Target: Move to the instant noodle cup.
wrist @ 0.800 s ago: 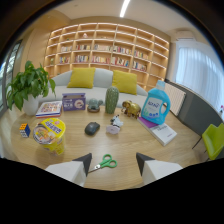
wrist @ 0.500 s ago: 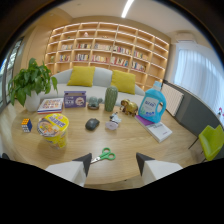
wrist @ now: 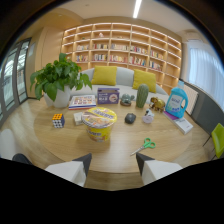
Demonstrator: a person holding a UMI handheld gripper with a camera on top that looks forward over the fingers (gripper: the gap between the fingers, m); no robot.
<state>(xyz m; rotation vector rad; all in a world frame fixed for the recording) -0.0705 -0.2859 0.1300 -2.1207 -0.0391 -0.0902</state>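
The tongs [wrist: 112, 170] stood apart with nothing between them, their two pale fingers [wrist: 70, 171] hanging low over the near edge of the round wooden worktop [wrist: 55, 142]. The instant noodle cup [wrist: 99, 124] — yellow, with a printed lid — sat upright just beyond the fingers and a little left of the gap. Half a second earlier it had been well off to the left and smaller in view; the tongs had swung toward it and drawn closer.

Green-handled scissors [wrist: 144, 146] lay to the right of the cup, nearer the right finger. Left of the cup sat a Rubik's cube [wrist: 58, 119], and farther back a magazine [wrist: 82, 101], a purple box [wrist: 108, 95], a dark computer mouse [wrist: 130, 118], a green cactus [wrist: 142, 95] and a blue detergent bottle [wrist: 176, 102] at the far right. A leafy potted plant [wrist: 57, 82] stood at the far left.

Behind the worktop was a pale sofa with yellow cushions [wrist: 104, 75], and beyond it a wall of lit wooden bookshelves [wrist: 122, 50] — windows ran along the left side.
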